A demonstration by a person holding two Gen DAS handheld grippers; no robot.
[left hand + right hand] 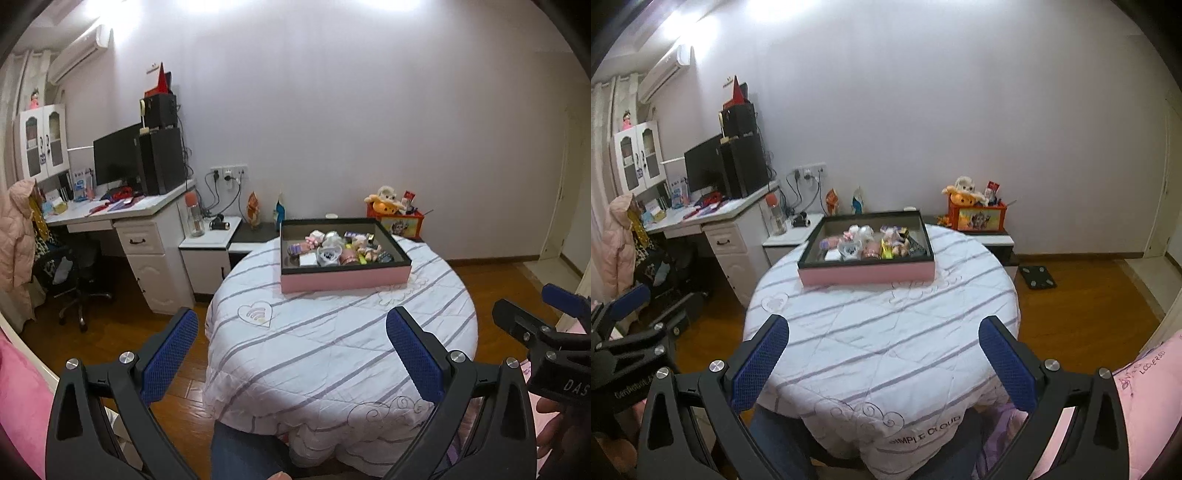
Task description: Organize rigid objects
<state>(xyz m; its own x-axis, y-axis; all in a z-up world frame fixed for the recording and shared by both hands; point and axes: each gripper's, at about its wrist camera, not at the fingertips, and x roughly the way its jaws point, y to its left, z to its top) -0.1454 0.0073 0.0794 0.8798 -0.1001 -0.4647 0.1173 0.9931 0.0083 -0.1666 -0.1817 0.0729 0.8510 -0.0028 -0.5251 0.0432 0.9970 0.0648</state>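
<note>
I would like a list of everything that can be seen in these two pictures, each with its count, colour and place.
table: one, round, white cloth with grey stripes, centre
tray: one, pink sides, dark rim, far part of table
small toys: many, mixed colours, in the tray; exact count unclear
toy box: one, orange, by the wall, soft toys on top
desk: one, white, at left
monitor: one, black, on desk
office chair: one, black, at desk
scale: one, black, on floor
left tongs: one pair, black, blue pads, open
right tongs: one pair, black, blue pads, open
</note>
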